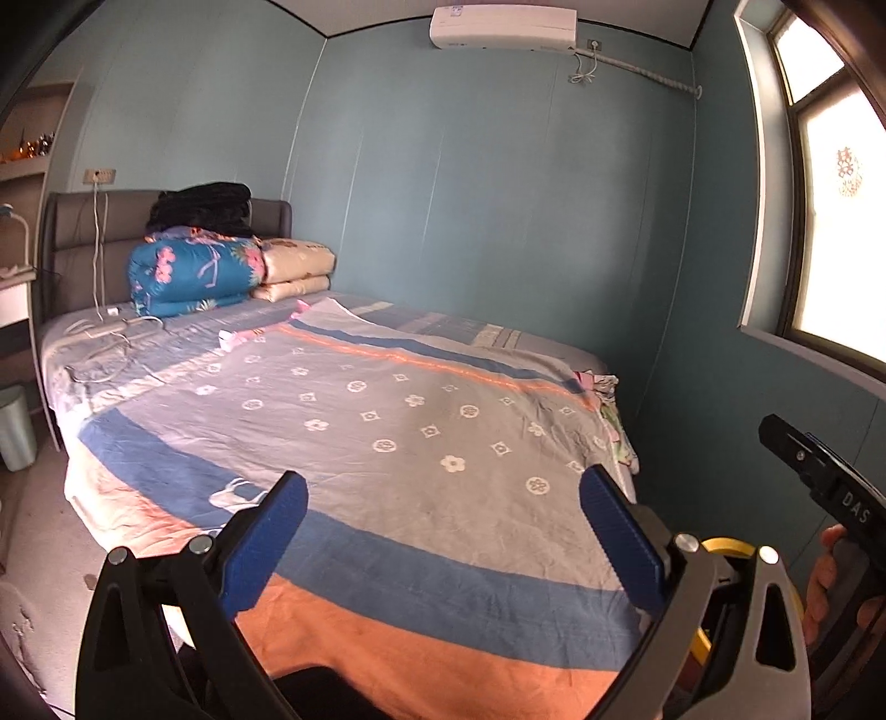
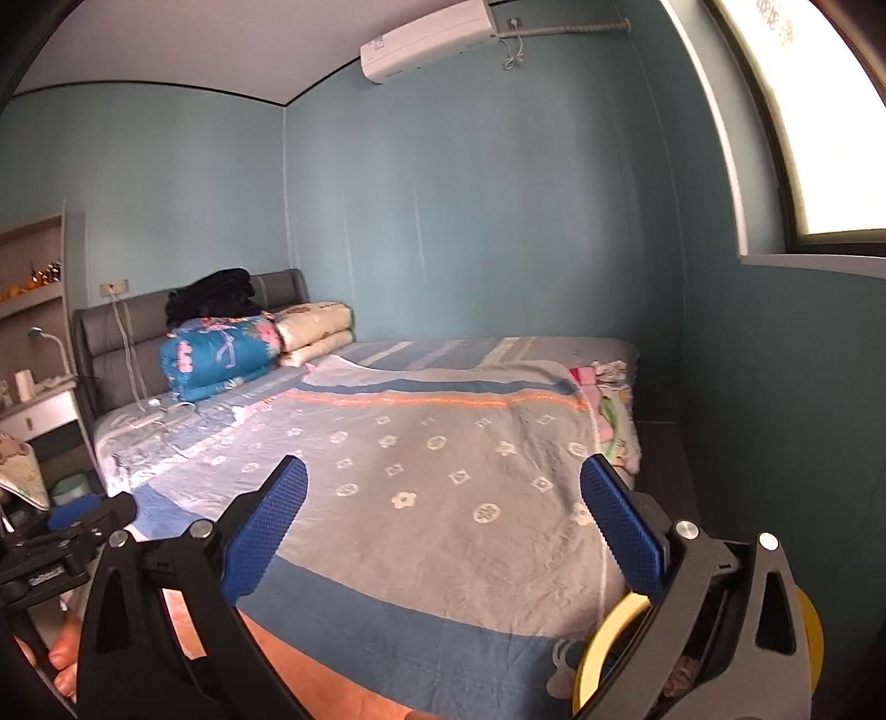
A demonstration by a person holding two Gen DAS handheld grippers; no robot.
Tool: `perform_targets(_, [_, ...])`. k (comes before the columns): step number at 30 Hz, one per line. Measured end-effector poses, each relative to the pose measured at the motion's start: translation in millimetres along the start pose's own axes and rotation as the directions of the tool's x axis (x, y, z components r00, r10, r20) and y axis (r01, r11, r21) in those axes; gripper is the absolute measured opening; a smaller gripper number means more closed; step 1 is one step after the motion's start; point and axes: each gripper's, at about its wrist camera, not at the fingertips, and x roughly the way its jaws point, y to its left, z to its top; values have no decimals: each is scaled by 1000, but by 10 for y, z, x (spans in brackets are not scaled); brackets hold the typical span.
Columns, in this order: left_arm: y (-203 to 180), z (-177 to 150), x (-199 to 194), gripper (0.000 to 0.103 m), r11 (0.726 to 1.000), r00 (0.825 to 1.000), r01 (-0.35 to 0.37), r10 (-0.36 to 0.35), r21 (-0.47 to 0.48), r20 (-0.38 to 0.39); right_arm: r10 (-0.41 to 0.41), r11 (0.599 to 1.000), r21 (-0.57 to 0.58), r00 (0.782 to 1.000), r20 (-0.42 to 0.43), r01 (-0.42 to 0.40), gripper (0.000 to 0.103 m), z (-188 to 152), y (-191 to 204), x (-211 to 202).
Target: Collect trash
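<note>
Teal-walled bedroom (image 1: pixel 498 194). Bed (image 1: pixel 387 421) in corner, grey headboard (image 1: pixel 83 243) far end, AC unit (image 1: pixel 504 25) high above bed, bright window (image 1: pixel 830 232) right of bed.

The wide middle of the bed (image 1: pixel 421 421) lies flat and bare, open to a gripper from the foot end. At the headboard, folded quilts (image 1: pixel 194 271) block the way, with cables (image 1: pixel 105 332) beside them. A heap of cloth (image 1: pixel 606 399) crowds the wall-side edge.

Patterned bedspread (image 1: pixel 387 432) covers the bed, folded quilts (image 1: pixel 194 271) at the headboard (image 1: pixel 83 221)
</note>
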Motion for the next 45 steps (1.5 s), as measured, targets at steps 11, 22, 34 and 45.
perform_targets(11, [-76,-164,-148,95,999,999,-32,32,23,5,-25,1000,-9,998,-63,24,95,-281,-85,8])
perform_targets(22, [-153,-228,-128,95,1000,1000,-3,3,27,-17,-46,999,1,995,-84,46,95,-442,-115,120])
perform_targets(34, [-146,-262,-72,95,1000,999,6,-5,15,-31,-53,998,13,991,-120,55,95,-489,-148,233])
perform_targets(45, [-147,-289,-53,95,1000,999,13,-12,11,-44,-61,998,13,989,-132,63,95,-506,-131,262])
